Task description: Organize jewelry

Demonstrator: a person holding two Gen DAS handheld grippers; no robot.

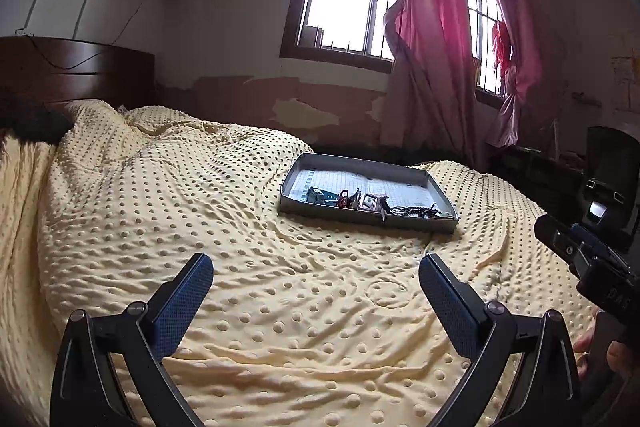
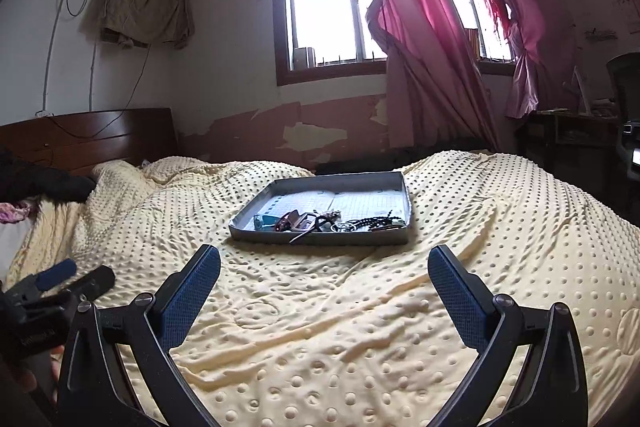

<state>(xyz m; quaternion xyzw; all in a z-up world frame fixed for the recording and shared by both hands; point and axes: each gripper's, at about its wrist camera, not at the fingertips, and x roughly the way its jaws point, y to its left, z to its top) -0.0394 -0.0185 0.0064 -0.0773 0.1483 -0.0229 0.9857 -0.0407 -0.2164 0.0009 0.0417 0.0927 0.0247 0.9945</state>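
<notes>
A shallow grey tray (image 1: 400, 175) (image 2: 406, 195) lies on the yellow dotted bedspread (image 1: 200, 211) (image 2: 500, 227), past the middle of the bed. A tangle of jewelry (image 1: 360, 203) (image 2: 320, 221) sits along its near wall: a teal piece, a red piece, a buckle and dark bead strings. My left gripper (image 1: 316, 279) hovers open over the blanket, well short of the tray, with nothing between its fingers. My right gripper (image 2: 324, 271) is open too, just short of the tray's near wall. In the left wrist view the right gripper's black body shows at the right edge.
A dark wooden headboard (image 1: 76, 67) (image 2: 92, 135) stands at the left. Pink curtains (image 1: 436, 39) hang over barred windows behind the bed. A dark desk (image 2: 568, 135) and chair stand at the right. A dark furry item (image 2: 44, 179) lies at the bed's left edge.
</notes>
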